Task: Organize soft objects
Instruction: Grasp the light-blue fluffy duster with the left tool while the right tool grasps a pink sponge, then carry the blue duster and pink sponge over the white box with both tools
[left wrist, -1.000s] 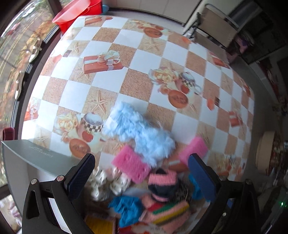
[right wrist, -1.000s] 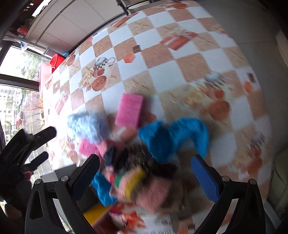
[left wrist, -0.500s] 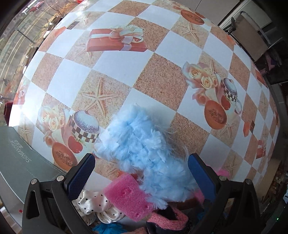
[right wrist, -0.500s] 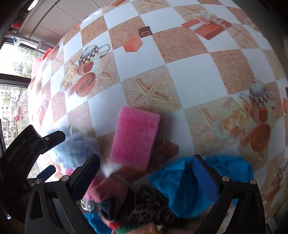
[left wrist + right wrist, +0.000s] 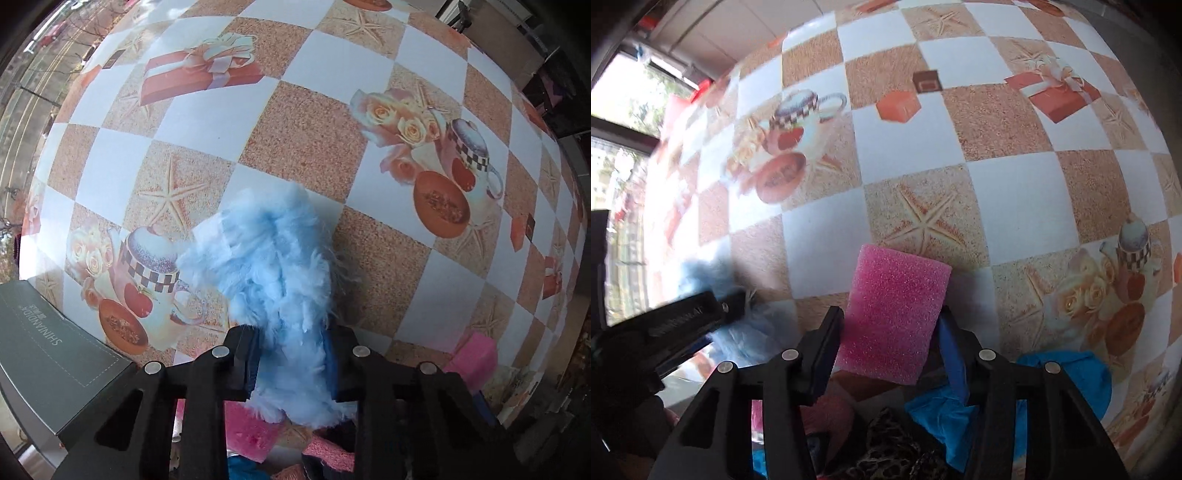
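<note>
left gripper (image 5: 291, 354): jaws closing, drawn in narrow on the light blue fluffy piece (image 5: 273, 280), low centre of the left wrist view; the pile is pinched at its near end, judged so that the rest can trail free when lifted.
right gripper (image 5: 886, 347): jaws closing about the pink sponge (image 5: 897, 314), low centre of the right wrist view; the pads are set along its two long sides, the left touching, the right just beside, so a full grip cannot be told. the short width is spanned, judged the firmer hold for a springy block.
heap of soft objects: kept along the bottom edge in both views; a blue cloth (image 5: 1067, 376) lower right, a leopard-print piece (image 5: 886, 443) bottom centre, a second pink sponge (image 5: 474, 354) lower right.
grey box (image 5: 48, 350): lower left, beside the heap, possibly the receptacle.
checked tablecloth (image 5: 306, 136): bare across the upper frame.
</note>
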Motion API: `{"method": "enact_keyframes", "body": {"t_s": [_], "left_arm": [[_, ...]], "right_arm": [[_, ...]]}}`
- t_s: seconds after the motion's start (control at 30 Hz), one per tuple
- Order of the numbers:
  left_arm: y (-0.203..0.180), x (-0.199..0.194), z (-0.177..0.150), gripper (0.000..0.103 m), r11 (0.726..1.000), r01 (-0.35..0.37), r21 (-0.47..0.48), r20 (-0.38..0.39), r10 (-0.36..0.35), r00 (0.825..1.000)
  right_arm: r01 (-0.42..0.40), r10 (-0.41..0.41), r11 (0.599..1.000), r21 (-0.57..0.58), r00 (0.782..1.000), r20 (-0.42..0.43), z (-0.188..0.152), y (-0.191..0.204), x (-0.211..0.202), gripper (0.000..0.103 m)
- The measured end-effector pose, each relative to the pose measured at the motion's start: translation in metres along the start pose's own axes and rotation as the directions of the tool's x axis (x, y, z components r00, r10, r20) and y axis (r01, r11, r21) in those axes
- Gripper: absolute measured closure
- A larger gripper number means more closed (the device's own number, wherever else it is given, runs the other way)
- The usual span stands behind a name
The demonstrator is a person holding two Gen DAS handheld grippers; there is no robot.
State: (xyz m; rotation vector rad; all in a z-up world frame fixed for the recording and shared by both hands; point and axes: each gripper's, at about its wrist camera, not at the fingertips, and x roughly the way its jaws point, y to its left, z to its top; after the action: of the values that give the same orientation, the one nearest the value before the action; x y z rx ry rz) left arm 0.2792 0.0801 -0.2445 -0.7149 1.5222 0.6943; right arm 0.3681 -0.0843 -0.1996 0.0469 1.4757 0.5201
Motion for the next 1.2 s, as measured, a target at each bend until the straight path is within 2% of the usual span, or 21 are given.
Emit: {"method": "enact_keyframes", "body": {"t_s": [0.07,0.17,0.43,0.57,0.77,0.9,1.2], "left_arm": [[-0.002,-0.004,0.000,0.076,1.000,0.028,0.014,0.000,-0.028,1.000],[0.003,-0.017,-0.001,0.076,0.997,0.074,0.025,0.036,-0.075,0.997],[-0.011,-0.070,-0.032,0.076,0.983,0.042,0.178,0.170,-0.073,0.983],[-0.015,-0.098,-0.064,0.076,0.972,0.029,0.233,0.207,-0.078,0.975],[-0.010,-0.120,-0.066,0.076,0.954,0.090,0.287,0.213,-0.155,0.965],[-0.002,-0.134,-0.071,0.076,0.951,0.081,0.297,0.225,-0.153,0.962],[0.025,-0.162,-0.119,0.076,0.945,0.031,0.325,0.263,-0.121,0.957]], "right_arm": [[-0.037,0.037,0.999,0.013,0.999,0.016,0.000,-0.005,-0.011,0.051],[-0.052,0.052,0.999,0.007,0.997,0.058,-0.002,-0.011,-0.034,0.051],[-0.087,0.084,0.996,0.024,0.991,0.100,-0.008,-0.021,-0.074,0.051],[-0.093,0.090,0.995,0.021,0.991,0.100,-0.007,-0.024,-0.087,0.051],[-0.103,0.104,0.995,-0.013,0.988,0.110,-0.025,-0.025,-0.108,0.051],[-0.123,0.127,0.992,-0.042,0.987,0.102,-0.043,-0.024,-0.125,0.051],[-0.136,0.143,0.986,-0.094,0.986,0.081,-0.080,-0.013,-0.142,0.051]]}}
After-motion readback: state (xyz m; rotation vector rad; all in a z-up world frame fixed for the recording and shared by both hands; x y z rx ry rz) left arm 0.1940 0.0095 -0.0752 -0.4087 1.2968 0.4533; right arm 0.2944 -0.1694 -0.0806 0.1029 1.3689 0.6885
